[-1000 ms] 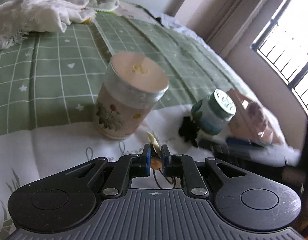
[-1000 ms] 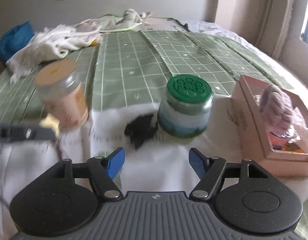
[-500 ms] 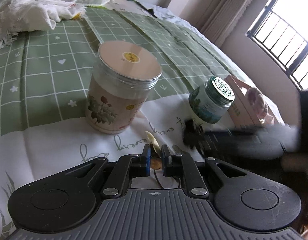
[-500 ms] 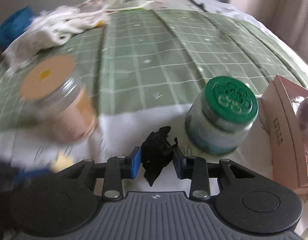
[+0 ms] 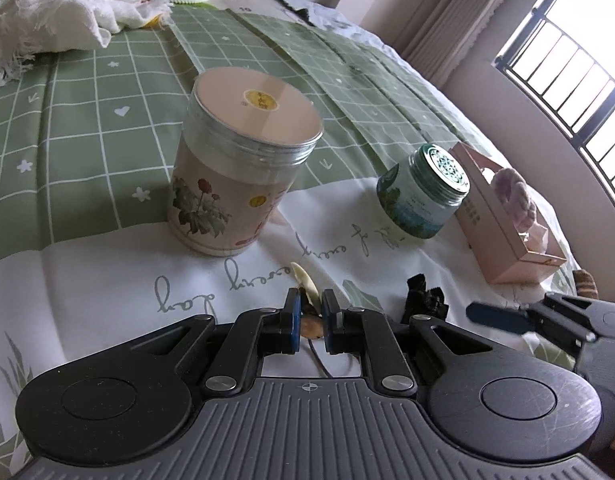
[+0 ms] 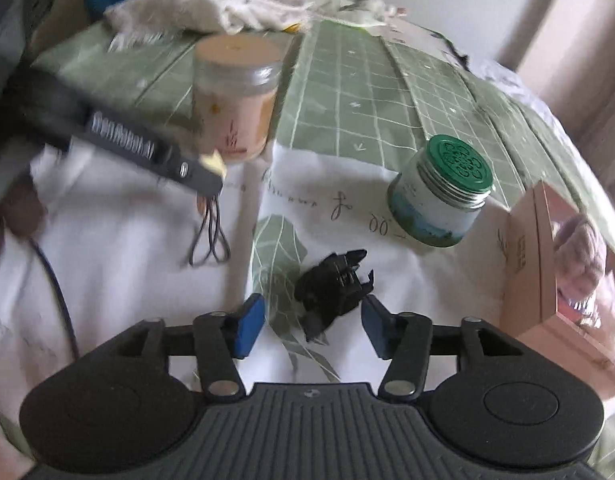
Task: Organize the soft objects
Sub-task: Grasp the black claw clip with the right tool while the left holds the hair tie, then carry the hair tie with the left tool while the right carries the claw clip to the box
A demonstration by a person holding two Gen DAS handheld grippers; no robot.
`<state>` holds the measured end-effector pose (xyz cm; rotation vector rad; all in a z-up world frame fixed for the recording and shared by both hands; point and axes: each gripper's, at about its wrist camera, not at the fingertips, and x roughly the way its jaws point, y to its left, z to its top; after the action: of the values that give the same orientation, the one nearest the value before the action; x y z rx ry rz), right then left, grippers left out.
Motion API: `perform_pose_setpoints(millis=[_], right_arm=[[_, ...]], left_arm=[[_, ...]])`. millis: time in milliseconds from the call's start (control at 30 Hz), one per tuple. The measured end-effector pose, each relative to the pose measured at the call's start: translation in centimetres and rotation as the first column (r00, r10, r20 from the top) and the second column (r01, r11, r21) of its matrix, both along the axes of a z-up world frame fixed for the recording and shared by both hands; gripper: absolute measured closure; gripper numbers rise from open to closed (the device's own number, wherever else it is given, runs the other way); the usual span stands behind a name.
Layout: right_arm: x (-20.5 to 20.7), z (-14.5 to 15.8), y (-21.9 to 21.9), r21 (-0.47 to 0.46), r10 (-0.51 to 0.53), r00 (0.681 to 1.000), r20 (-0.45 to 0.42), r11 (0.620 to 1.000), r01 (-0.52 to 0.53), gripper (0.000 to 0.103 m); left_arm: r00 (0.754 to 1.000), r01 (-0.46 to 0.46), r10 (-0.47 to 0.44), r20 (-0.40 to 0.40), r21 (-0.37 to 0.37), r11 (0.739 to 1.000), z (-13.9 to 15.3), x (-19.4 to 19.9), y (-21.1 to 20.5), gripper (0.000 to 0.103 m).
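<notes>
Black, crumpled and soft-looking, the small hair accessory [image 6: 333, 286] lies on the white printed part of the bedspread [image 6: 115, 264], near the bed's front edge. The right gripper [image 6: 313, 326] stands just over it, jaws opening, the item between the blue pads [image 6: 249, 326] but not pressed by them. The left gripper [image 5: 308, 316] has its jaws closed on a cream-and-tan hair tie [image 5: 307, 294], whose thin dark loops hang below it in the right wrist view. Behind the black item stands a green-lidded jar [image 6: 441, 192], upright. Further left, where white cloth meets the green checked cover [image 5: 87, 92], stands a taller floral jar [image 5: 239, 172] with a pale lid. A pink open box [image 6: 563, 276] holding a mauve fluffy item [image 6: 579, 256] sits at the right edge. White fringed cloth [image 5: 55, 28] is heaped at the far left corner, well apart.
</notes>
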<state>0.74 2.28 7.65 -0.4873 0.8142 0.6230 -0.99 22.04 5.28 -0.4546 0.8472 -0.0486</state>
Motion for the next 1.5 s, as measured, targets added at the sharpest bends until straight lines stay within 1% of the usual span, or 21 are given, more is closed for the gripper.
perform_pose_setpoints(millis=[100,233,300,333,433,533,600,667,700,800,867,900,967,1067,1133,1167,1200,1233,1300,1367,1500], right_arm=[[1.2,-0.2,0.6,0.019,-0.141,0.99,-0.019,0.99,0.141,0.048],[3.2,-1.1,1.0,0.04,-0.302,0.947,-0.107,0.951,0.307,0.048],[3.9,-1.8,1.1,0.026,-0.334,0.936,-0.113,0.94,0.339,0.049],[3.9,-2.1,1.2,0.02,-0.316,0.943,-0.101,0.947,0.319,0.05],[2.2,-2.4,1.5,-0.036,-0.178,0.984,0.0,0.983,0.178,0.051],[0.2,-2.5,0.8,-0.095,-0.052,0.997,0.053,0.994,0.057,0.051],[-0.8,-2.6,0.3,-0.146,-0.014,0.996,0.091,0.989,0.027,0.051],[-1.3,-2.8,-0.2,-0.204,-0.009,0.99,0.139,0.978,0.037,0.051],[-1.3,-2.6,-0.4,-0.205,-0.017,0.99,0.142,0.978,0.046,0.051],[-0.5,-0.4,-1.3,-0.051,-0.098,0.995,0.036,0.994,0.1,0.051],[0.5,0.9,-1.4,0.083,-0.172,0.984,-0.049,0.981,0.176,0.051],[1.1,1.2,-1.3,0.122,-0.208,0.974,-0.085,0.968,0.217,0.051],[2.5,1.0,-0.8,0.142,-0.277,0.95,-0.148,0.944,0.297,0.051],[5.2,-0.3,-0.3,0.106,-0.402,0.885,-0.234,0.895,0.434,0.051],[6.2,-1.1,-0.5,0.099,-0.441,0.855,-0.272,0.871,0.481,0.052],[6.2,-1.3,-0.4,0.098,-0.44,0.856,-0.273,0.872,0.479,0.057],[6.1,-1.3,-0.3,0.097,-0.424,0.866,-0.265,0.882,0.461,0.066],[5.6,-1.2,-0.1,0.092,-0.395,0.885,-0.246,0.899,0.428,0.07],[4.3,-0.7,0.3,0.072,-0.335,0.926,-0.175,0.933,0.352,0.072],[3.4,-0.1,0.2,0.069,-0.272,0.953,-0.132,0.957,0.282,0.072],[2.6,2.0,-0.7,0.1,-0.177,0.981,-0.077,0.978,0.184,0.073]], left_arm=[[1.0,-0.001,0.001,-0.007,0.001,1.0,-0.2,0.1,0.1,0.09],[1.0,0.0,0.0,-0.014,-0.005,1.0,-0.3,0.2,0.2,0.09],[1.0,0.0,0.0,-0.015,-0.01,1.0,-0.4,0.2,0.2,0.09],[1.0,0.0,0.0,-0.016,-0.013,1.0,-0.4,0.2,0.2,0.09],[1.0,-0.003,0.003,-0.013,-0.027,1.0,-0.3,0.1,0.3,0.09],[1.0,0.002,-0.003,-0.016,-0.035,0.999,-0.3,0.1,0.3,0.09],[1.0,0.008,-0.008,-0.013,-0.04,0.999,-0.1,0.1,0.2,0.09],[1.0,0.009,-0.01,-0.008,-0.039,0.999,0.0,0.0,0.1,0.09],[1.0,0.01,-0.01,-0.008,-0.039,0.999,0.0,0.0,0.1,0.09],[1.0,0.008,-0.008,-0.017,-0.035,0.999,-0.1,0.1,0.1,0.09],[1.0,0.007,-0.007,-0.022,-0.031,1.0,-0.2,0.1,0.0,0.09],[1.0,0.008,-0.008,-0.022,-0.029,1.0,-0.2,0.1,0.0,0.09],[1.0,0.009,-0.01,-0.025,-0.027,1.0,-0.2,0.1,0.0,0.09],[0.999,0.01,-0.011,-0.03,-0.026,1.0,-0.4,0.3,0.1,0.09],[0.999,0.012,-0.013,-0.031,-0.025,1.0,-0.4,0.3,0.1,0.09],[0.999,0.015,-0.016,-0.031,-0.023,1.0,-0.5,0.3,0.1,0.09],[0.999,0.018,-0.018,-0.032,-0.02,1.0,-0.5,0.3,0.0,0.09],[0.999,0.02,-0.02,-0.031,-0.016,1.0,-0.5,0.3,0.0,0.09],[1.0,0.021,-0.021,-0.018,-0.006,1.0,-0.3,0.2,-0.2,0.09],[0.999,0.026,-0.026,0.026,0.012,1.0,0.4,-0.2,-0.5,0.09],[0.988,0.055,-0.056,0.143,0.01,0.998,2.7,-0.9,-1.8,0.09]])
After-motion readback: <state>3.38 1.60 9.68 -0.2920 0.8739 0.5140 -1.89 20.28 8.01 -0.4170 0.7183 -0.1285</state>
